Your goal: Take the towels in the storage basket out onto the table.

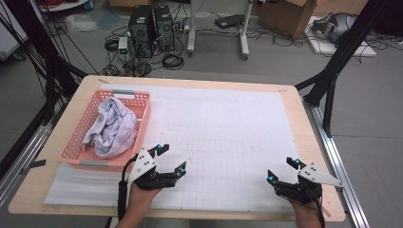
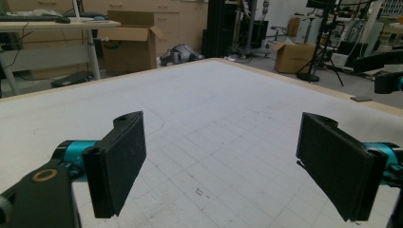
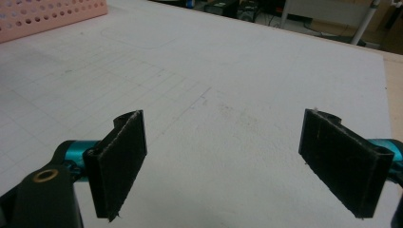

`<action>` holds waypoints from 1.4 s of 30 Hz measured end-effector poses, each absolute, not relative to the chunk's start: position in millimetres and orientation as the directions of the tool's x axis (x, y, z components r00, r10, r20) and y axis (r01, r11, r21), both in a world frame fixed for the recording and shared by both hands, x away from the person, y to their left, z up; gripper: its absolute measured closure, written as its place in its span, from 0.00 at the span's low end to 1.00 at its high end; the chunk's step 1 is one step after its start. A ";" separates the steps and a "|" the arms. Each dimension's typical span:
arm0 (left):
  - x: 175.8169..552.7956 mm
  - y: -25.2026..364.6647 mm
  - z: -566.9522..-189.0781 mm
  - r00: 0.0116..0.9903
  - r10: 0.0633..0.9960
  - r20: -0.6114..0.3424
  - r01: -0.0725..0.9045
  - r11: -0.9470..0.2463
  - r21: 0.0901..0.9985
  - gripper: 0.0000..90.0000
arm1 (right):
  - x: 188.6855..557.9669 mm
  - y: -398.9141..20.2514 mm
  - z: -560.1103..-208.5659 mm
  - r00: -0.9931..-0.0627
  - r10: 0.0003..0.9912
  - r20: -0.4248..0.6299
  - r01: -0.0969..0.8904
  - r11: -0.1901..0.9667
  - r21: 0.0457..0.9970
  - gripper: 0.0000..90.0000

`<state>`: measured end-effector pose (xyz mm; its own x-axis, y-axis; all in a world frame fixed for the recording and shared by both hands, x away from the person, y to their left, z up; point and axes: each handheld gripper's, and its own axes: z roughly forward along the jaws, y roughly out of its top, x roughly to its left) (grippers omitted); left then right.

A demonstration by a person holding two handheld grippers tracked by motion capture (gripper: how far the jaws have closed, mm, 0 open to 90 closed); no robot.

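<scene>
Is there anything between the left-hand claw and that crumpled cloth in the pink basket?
Only the pink basket wall: the cloth lies inside it, and the open left gripper sits just outside its near right corner.

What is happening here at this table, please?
A person holds a gripper in each hand over a white mat on the table. The left gripper and the right gripper are both open and hold nothing. At the left, a pink basket contains a crumpled light cloth. The left gripper is close to the basket's near corner, but it does not touch it. The cloth looks untouched so far.
</scene>
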<state>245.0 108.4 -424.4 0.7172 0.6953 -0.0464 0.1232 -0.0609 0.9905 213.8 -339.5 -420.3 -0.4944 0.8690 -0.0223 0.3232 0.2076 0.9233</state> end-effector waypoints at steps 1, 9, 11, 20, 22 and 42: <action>244.8 108.2 -424.4 0.715 0.697 -0.045 0.121 -0.061 0.991 0.19 | 214.0 -339.6 -420.5 -0.494 0.869 -0.021 0.326 0.208 0.922 0.17; 247.7 108.0 -425.5 0.714 0.698 -0.057 0.131 -0.053 0.990 0.19 | 217.4 -343.7 -422.4 -0.492 0.871 -0.001 0.334 0.190 0.923 0.17; 247.8 106.8 -426.0 0.715 0.697 -0.055 0.132 -0.057 0.990 0.19 | 218.6 -345.4 -423.1 -0.491 0.871 0.018 0.346 0.177 0.921 0.17; 244.0 105.1 -424.4 0.721 0.691 -0.052 0.138 -0.069 0.988 0.20 | 217.8 -344.4 -423.7 -0.509 0.860 0.041 0.383 0.184 0.905 0.18; 243.9 105.4 -423.1 0.725 0.687 -0.059 0.139 -0.062 0.988 0.20 | 216.6 -343.9 -423.1 -0.508 0.860 0.041 0.384 0.184 0.905 0.18; 245.3 115.7 -394.4 0.707 0.700 -0.096 0.148 -0.014 0.989 0.20 | 221.0 -334.5 -425.0 -0.551 0.834 0.031 0.374 0.213 0.903 0.18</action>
<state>245.3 115.7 -394.4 0.7075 0.7002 -0.0957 0.1480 -0.0144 0.9889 221.0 -334.5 -425.0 -0.5513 0.8337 0.0315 0.3740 0.2133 0.9026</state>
